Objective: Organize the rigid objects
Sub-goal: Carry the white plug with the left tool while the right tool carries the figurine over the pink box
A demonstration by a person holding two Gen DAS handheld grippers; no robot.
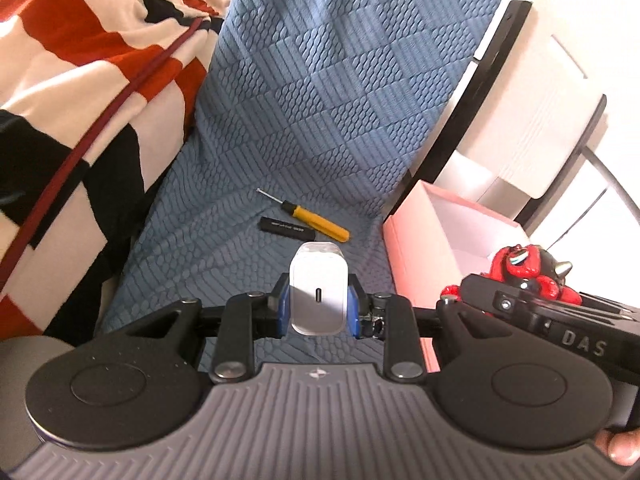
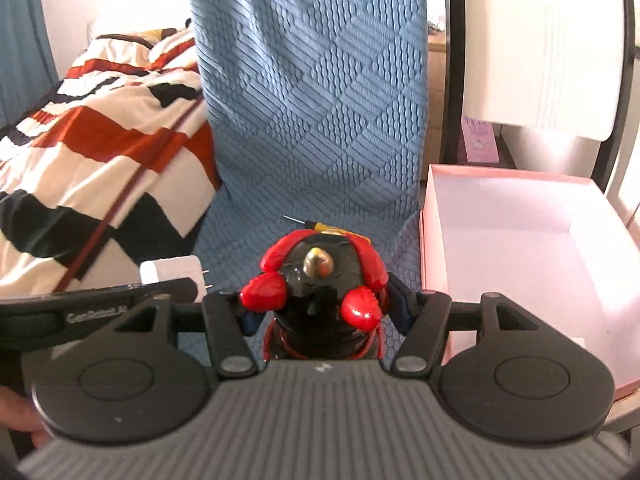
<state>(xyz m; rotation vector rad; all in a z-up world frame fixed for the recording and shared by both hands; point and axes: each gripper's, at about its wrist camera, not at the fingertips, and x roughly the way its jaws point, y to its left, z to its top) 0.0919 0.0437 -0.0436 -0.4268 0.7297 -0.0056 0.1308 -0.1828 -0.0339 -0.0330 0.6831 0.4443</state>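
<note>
Both hands are loaded, so the step in hand looks like the carry toward the pink box (image 2: 516, 248), which sits open and empty to the right of both claws on the blue bedspread (image 1: 312, 92). The left claw (image 1: 318, 306) is pinching a white charger (image 1: 318, 288) between its blue pads, held end-on and clear of the bed; from the right wrist view the same charger (image 2: 172, 270) shows just left of the right claw, prongs pointing right. The right claw (image 2: 320, 304) is clamped on a red and black toy figure (image 2: 320, 284), its jaws spread fairly wide around the round body, the gold spike pointing forward. Ahead of the left claw, still lying on the bedspread, are a yellow screwdriver (image 1: 316, 220) and a small black stick (image 1: 287, 228), close together, and well short of the striped blanket (image 1: 80, 80) on the left. The right claw is nearer the box, so the next move probably calls for swinging the toy over the near wall and lowering it onto the white floor before letting go; the charger should follow beside it, then the two pieces left on the bed
</note>
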